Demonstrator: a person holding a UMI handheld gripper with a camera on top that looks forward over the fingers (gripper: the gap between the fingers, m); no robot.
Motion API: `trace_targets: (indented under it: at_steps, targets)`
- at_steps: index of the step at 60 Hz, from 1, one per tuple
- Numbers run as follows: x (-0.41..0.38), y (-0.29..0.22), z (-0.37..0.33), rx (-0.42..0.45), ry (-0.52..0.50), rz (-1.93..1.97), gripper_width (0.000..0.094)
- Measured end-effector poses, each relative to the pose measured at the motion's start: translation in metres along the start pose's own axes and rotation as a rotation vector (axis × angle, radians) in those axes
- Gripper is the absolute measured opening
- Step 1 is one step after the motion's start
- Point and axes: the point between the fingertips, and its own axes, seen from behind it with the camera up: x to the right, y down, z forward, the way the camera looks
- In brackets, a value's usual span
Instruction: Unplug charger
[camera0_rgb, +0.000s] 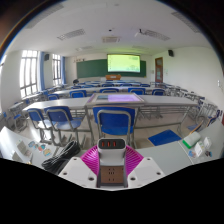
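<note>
My gripper (112, 152) is shut on the charger (112, 146), a white block with a grey top face that carries a row of orange USB ports. Its brown face with socket holes (112, 172) lies towards me between the fingers. The pink pads (92, 158) press on both sides of the block. The charger is held up in the air, apart from the desks ahead. No socket strip or cable end shows in this view.
A classroom lies ahead. A blue chair (114, 122) stands just beyond the fingers, with rows of desks (60, 104) and more blue chairs behind. A blue folder (165, 137) lies on the right desk. A lit projector screen (124, 63) hangs at the far wall.
</note>
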Motion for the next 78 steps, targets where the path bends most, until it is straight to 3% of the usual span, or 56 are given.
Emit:
trace_targets:
  at_steps: [7,13,18,29,38,46,56,78]
  targets:
    - [0.018,-0.097,-0.029,0.134,-0.001,-0.035,0.0294]
    - [0.07,-0.115,-0.035,0.145,0.055,-0.066,0.0299]
    - [0.111,-0.084,-0.021,0.054,0.093,-0.053,0.0303]
    - [0.17,0.061,0.006,-0.272,0.132,-0.04,0.0306]
    - [0.173,0.121,0.017,-0.395,0.102,-0.02,0.0366]
    - [0.182,0.129,0.013,-0.401,0.1,0.022,0.047]
    - [0.184,0.101,-0.011,-0.337,0.108,0.023,0.0842]
    - [0.14,0.044,-0.174,-0.211,0.142,0.038,0.0854]
